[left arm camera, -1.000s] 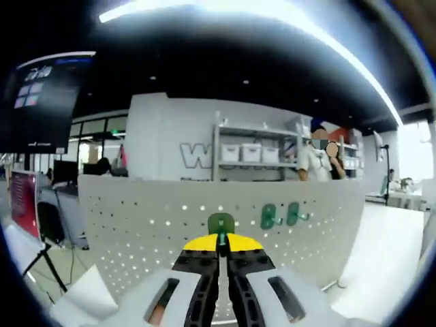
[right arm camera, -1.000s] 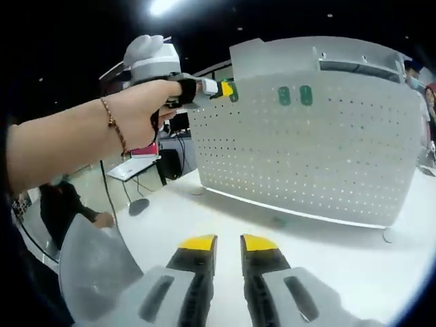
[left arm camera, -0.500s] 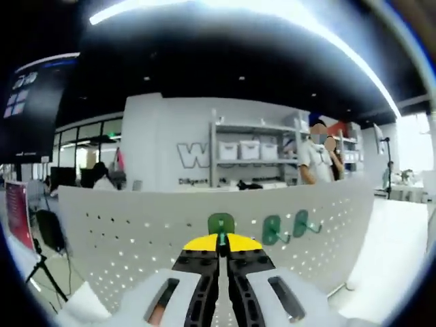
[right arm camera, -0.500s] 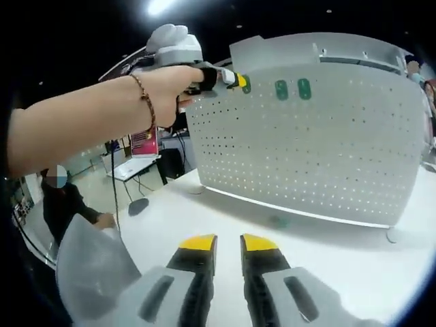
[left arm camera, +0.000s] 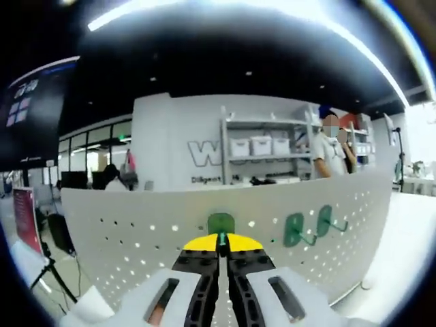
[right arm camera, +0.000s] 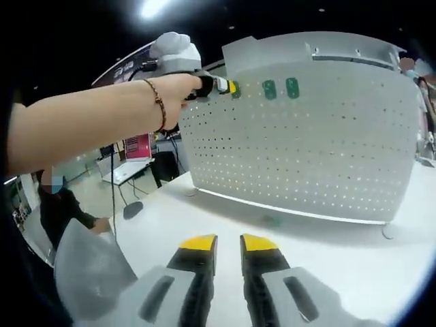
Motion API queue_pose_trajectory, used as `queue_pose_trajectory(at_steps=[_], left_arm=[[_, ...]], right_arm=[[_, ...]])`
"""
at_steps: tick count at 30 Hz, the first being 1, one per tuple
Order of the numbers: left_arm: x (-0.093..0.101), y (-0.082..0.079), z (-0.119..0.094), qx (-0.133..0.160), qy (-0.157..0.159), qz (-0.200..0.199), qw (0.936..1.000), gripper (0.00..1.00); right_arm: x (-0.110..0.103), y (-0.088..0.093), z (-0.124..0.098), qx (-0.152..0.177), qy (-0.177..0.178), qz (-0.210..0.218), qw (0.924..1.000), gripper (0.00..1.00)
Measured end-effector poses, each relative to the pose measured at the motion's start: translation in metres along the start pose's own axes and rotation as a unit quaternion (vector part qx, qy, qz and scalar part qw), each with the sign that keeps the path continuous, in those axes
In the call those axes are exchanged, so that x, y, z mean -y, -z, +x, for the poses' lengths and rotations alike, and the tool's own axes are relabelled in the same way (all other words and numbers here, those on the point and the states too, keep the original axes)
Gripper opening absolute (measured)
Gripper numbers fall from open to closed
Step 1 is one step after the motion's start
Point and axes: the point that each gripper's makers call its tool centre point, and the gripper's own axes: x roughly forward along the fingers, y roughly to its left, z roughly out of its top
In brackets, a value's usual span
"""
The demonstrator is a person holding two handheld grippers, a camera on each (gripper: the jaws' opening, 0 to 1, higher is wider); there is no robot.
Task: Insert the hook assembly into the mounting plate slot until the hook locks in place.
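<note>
A: Where does the green hook (left arm camera: 221, 223) sit relative to the left hand-held gripper (left arm camera: 220, 240)?

B: Straight ahead of it, pinched between the yellow-tipped jaws, which are closed down to a thin seam on the hook's stem. Its rounded head stands up just past the tips, right against the upper band of the white pegboard (left arm camera: 136, 231). In the right gripper view the left hand-held gripper (right arm camera: 230, 86) meets the pegboard (right arm camera: 313, 150) near its top left corner.

A: Any others mounted?

B: Two green hooks (left arm camera: 308, 227) already hang to the right along the same row; the same two hooks (right arm camera: 280, 88) show in the right gripper view.

A: So the coming move?

B: Likely a push straight along the jaws into the board's holes; whether the hook is already seated I cannot tell.

A: And the right hand-held gripper (right arm camera: 227, 243)?

B: Well away, low over the white tabletop (right arm camera: 327, 252), jaws slightly parted, holding nothing. The left is far nearer.
</note>
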Motion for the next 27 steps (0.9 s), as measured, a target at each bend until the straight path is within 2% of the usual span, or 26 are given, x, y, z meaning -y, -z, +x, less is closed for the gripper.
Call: queue_pose_trajectory(at_steps=[5, 9, 11, 17, 23, 25, 27], left_arm=[[0.002, 0.005, 0.0, -0.006, -0.003, 0.004, 1.0, 0.02], [0.003, 0.015, 0.001, -0.022, -0.003, -0.004, 0.9998, 0.02], [0.002, 0.012, 0.002, -0.015, -0.008, -0.016, 0.9997, 0.02], [0.004, 0.017, 0.005, -0.022, -0.011, -0.014, 0.9996, 0.01], [0.004, 0.018, 0.007, -0.012, -0.004, -0.018, 0.9998, 0.01], [0.005, 0.017, 0.006, -0.019, -0.001, -0.013, 0.9997, 0.02], [0.005, 0.018, 0.005, -0.033, 0.003, 0.025, 0.9991, 0.03]], right_arm=[[-0.003, 0.0, 0.001, 0.001, -0.002, 0.001, 1.0, 0.11], [-0.003, 0.001, 0.001, 0.0, -0.003, 0.002, 1.0, 0.11], [-0.003, 0.0, 0.0, 0.002, -0.002, 0.002, 1.0, 0.11], [0.002, -0.001, -0.001, 0.004, 0.004, 0.005, 1.0, 0.11], [0.005, 0.002, 0.0, 0.002, 0.006, 0.009, 0.9999, 0.11], [0.005, 0.002, 0.001, 0.002, 0.006, 0.009, 0.9999, 0.11], [0.004, 0.0, 0.002, 0.004, 0.005, 0.008, 0.9999, 0.11]])
